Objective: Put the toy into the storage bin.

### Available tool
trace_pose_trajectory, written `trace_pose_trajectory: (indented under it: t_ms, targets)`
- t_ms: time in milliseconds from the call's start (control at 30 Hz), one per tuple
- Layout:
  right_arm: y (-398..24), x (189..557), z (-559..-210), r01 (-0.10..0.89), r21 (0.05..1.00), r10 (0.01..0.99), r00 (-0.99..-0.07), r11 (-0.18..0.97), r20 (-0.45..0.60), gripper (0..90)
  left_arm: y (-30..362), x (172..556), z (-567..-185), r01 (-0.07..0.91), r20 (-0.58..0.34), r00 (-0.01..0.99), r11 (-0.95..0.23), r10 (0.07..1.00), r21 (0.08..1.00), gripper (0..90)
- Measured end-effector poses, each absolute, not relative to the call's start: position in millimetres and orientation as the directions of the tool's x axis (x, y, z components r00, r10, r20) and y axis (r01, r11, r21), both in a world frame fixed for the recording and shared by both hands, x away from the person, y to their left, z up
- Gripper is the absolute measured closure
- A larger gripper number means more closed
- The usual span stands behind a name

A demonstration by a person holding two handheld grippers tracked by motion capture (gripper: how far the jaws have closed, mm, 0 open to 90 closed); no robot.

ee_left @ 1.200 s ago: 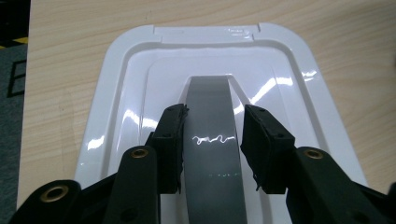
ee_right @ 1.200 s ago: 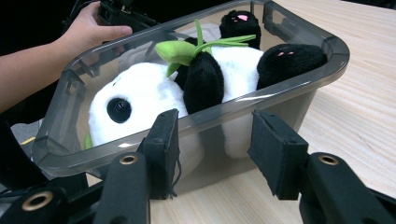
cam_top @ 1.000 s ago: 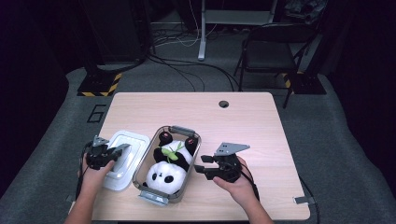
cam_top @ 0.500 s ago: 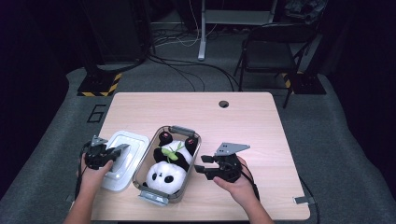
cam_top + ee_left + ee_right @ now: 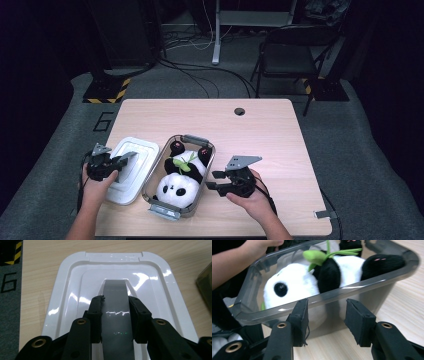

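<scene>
Pinching the grey raised handle of the white plastic lid (image 5: 113, 302) lying on the desk (image 5: 270, 130), the left gripper (image 5: 116, 307) is risking slipping off, while the right gripper (image 5: 328, 315) is waiting spread beside the clear bin (image 5: 372, 287) holding the plush panda (image 5: 182, 175).

I see a glossy white plastic lid (image 5: 75, 297) that throws bright glints, with a smoother grey handle strip (image 5: 116, 315) down its middle, lying on a matt, pale wood-grain tabletop (image 5: 260, 130). The bin (image 5: 372, 287) looks like smoky translucent plastic with a smooth, shiny rim, and the panda toy (image 5: 307, 282) inside it is soft plush cloth with a green fabric leaf. My grippers' jaw pads (image 5: 359, 320) read as matt black, slightly rough foam or rubber on black plastic arms with brass-coloured rivets.
</scene>
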State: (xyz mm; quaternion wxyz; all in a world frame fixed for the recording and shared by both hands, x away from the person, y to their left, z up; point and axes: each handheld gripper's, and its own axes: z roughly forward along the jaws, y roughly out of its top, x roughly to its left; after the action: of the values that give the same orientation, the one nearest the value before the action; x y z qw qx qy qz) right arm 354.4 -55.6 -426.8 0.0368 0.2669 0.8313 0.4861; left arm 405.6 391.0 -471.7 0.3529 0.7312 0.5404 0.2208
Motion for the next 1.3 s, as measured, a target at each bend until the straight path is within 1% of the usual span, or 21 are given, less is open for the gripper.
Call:
trace_pose_trajectory:
  t_ms: [167, 467, 900, 1300]
  targets:
    - [-51, 353, -429, 0.402, 0.825, 0.458, -0.866, 0.398, 0.201, 52.3, 389, 402, -460, 0.623, -0.064, 0.332, -0.168, 0.941, 0.764, 66.4]
    - [-47, 351, -430, 0.394, 0.830, 0.449, -0.871, 0.395, 0.200, 52.3, 393, 398, -446, 0.627, -0.087, 0.339, -0.156, 0.937, 0.764, 66.4]
    - [-35, 347, -431, 0.398, 0.828, 0.459, -0.866, 0.394, 0.197, 51.8, 397, 391, -421, 0.616, -0.098, 0.368, -0.164, 0.925, 0.771, 66.4]
    - [-34, 348, -430, 0.397, 0.830, 0.464, -0.864, 0.391, 0.195, 51.4, 400, 389, -395, 0.607, -0.098, 0.380, -0.168, 0.920, 0.777, 66.4]
